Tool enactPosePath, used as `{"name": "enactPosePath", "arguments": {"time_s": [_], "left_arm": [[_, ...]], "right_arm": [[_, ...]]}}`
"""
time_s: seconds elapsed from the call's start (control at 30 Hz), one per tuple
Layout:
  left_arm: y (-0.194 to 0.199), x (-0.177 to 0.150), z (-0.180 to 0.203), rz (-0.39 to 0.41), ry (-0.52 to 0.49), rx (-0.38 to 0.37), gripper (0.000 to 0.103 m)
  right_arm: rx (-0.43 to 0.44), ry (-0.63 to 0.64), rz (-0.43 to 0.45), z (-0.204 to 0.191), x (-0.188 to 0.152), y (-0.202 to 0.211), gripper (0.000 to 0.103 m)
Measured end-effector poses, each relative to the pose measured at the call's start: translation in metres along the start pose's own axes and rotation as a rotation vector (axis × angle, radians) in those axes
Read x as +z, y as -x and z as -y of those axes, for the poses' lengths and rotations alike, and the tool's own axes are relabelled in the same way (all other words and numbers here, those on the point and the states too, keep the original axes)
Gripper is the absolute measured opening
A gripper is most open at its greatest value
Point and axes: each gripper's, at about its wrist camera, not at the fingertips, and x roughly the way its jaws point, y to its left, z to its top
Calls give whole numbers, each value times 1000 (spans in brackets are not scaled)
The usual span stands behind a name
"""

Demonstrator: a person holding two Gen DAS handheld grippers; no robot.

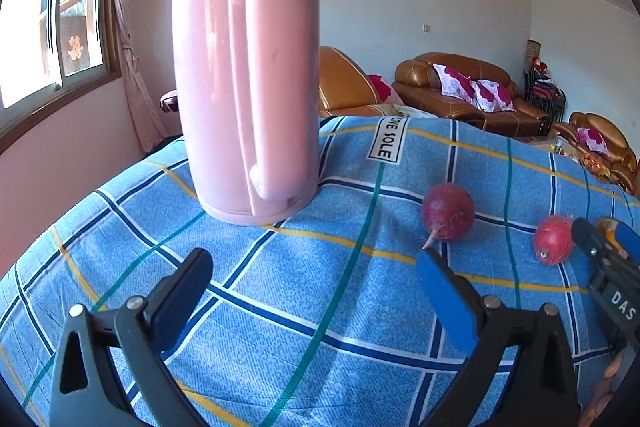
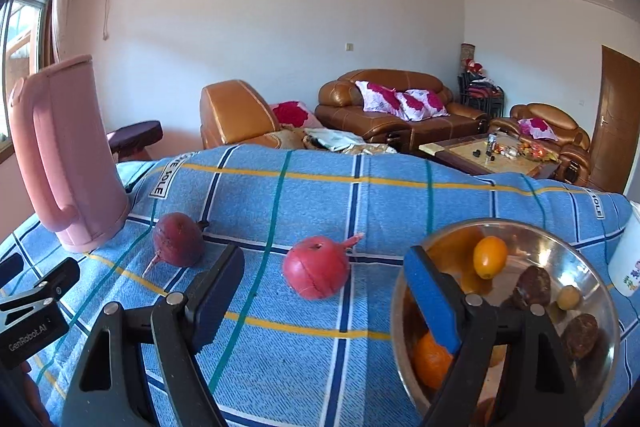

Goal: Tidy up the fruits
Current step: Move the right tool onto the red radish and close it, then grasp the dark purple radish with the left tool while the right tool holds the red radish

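A dark purple beet (image 2: 179,240) lies on its side on the blue checked cloth, near the foot of the pink jug, its thin root pointing toward the camera. A redder round radish (image 2: 316,267) lies farther from the jug, between the beet and a steel bowl (image 2: 576,247). In the bowl sit a kumquat (image 2: 490,257), an orange (image 2: 430,363), two dark brown fruits and one small pale one.

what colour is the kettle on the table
Pale pink all over, the kettle shows best in the left wrist view.
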Motion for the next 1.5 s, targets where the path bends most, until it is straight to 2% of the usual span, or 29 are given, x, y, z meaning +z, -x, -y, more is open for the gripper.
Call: {"name": "enactPosePath", "arguments": {"time_s": [0.2,0.37,0.53,0.63,0.7,0.83,0.9,1.1,1.17,1.37,1.5], "left_arm": [[0,0,5,-3,-32,16,103],[3,0,6,6,-41,18,103],[2,0,6,-7,-38,15,103],[0,1,6,-8,-39,15,103],[0,1,8,-6,-45,15,103],[-1,2,12,0,-59,13,103],[-2,3,12,5,-57,9,103],[-2,4,11,6,-53,-34,103],[-1,3,15,13,-71,-50,103],[3,6,36,33,-124,-114,103],[-9,29,69,21,-215,-166,103]], "right_arm": [[15,25,-110,-8,7,-37,83],[-11,80,-181,-19,11,-60,82],[-40,83,-252,-17,13,-78,76],[-44,63,-330,-11,11,-94,64],[-28,38,-332,-4,11,-96,55],[-25,50,-331,-4,11,-98,54],[-13,39,-304,-2,12,-92,54],[-24,29,-29,-2,5,-27,54],[-22,17,32,0,-1,-8,54],[-42,-32,140,15,-10,29,54],[-34,-58,120,25,-2,23,54]]}}
